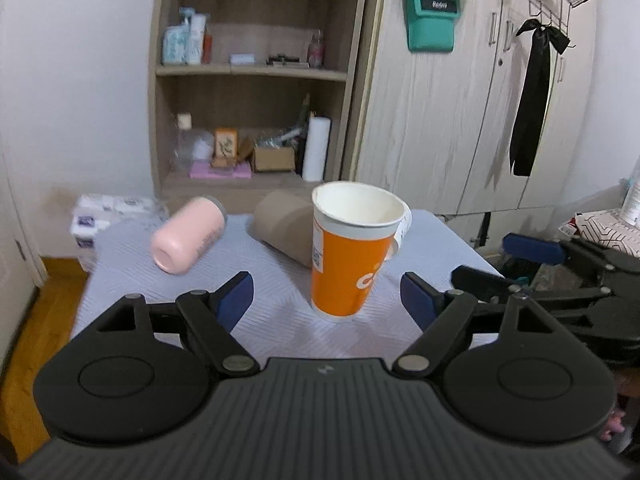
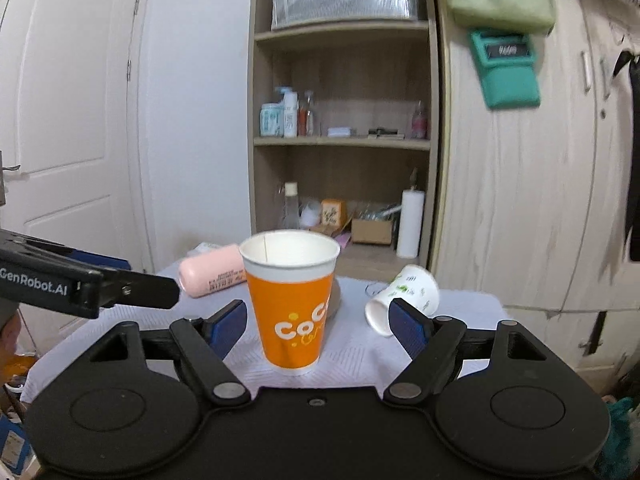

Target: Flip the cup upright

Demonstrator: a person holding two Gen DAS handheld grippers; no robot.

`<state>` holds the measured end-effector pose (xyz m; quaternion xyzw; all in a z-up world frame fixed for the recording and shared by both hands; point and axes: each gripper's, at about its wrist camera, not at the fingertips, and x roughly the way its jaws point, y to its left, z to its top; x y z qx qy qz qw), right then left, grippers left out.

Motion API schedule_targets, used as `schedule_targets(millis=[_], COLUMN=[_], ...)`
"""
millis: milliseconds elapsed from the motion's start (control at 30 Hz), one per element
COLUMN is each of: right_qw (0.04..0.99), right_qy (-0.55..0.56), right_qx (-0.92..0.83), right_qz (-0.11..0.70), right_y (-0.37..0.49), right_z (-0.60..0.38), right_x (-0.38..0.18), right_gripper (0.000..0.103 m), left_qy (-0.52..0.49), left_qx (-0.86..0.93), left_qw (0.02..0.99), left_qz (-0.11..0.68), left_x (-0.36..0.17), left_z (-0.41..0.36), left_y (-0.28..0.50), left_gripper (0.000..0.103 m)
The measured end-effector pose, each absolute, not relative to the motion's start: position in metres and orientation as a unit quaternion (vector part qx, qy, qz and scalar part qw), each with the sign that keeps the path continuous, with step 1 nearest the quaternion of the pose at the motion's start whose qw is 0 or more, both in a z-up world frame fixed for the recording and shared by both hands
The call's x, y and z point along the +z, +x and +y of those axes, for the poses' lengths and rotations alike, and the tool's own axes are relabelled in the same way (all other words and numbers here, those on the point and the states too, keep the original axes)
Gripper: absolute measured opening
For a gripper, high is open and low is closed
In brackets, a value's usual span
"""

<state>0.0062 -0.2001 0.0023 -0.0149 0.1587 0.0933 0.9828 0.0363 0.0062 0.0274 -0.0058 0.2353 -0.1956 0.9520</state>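
An orange paper cup [image 1: 348,256] with a white inside stands upright, mouth up, on the white-clothed table [image 1: 132,280]; it also shows in the right wrist view [image 2: 292,304]. My left gripper [image 1: 328,300] is open, its blue pads on either side of the cup and apart from it. My right gripper [image 2: 312,324] is open too, with the cup standing between its pads, untouched. A pink cup [image 1: 186,234] and a beige cup [image 1: 284,226] lie on their sides behind. A white printed cup [image 2: 404,298] lies on its side at the right.
The right gripper's body [image 1: 560,276] sits at the table's right edge. The left gripper's arm [image 2: 80,284] reaches in from the left. A wooden shelf unit [image 1: 256,80] and a wardrobe [image 1: 460,120] stand behind the table. Tissue packs [image 1: 108,212] lie at far left.
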Motion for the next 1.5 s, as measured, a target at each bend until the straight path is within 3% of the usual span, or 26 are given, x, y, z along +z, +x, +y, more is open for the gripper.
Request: schedule_targets(millis=[867,1100,1500], right_qw=[0.990,0.989,0.988], right_qy=[-0.036,-0.030,-0.023], right_qx=[0.036,0.025,-0.001], right_qz=[0.130,0.139,0.151], right_y=[-0.067,-0.066,-0.060], right_z=[-0.178,-0.175,-0.173], right_x=[0.031,0.029,0.026], right_gripper=[0.088,0.103,0.103], left_qy=[0.026,0.020,0.016], left_qx=[-0.126,-0.111,-0.081], left_qw=[0.975,0.977,0.976], left_qz=[0.182,0.183,0.202], left_x=[0.034,0.037,0.032], left_z=[0.019,0.023,0.030], left_y=[-0.046,-0.049,-0.041], left_gripper=[0.091,0.103,0.103])
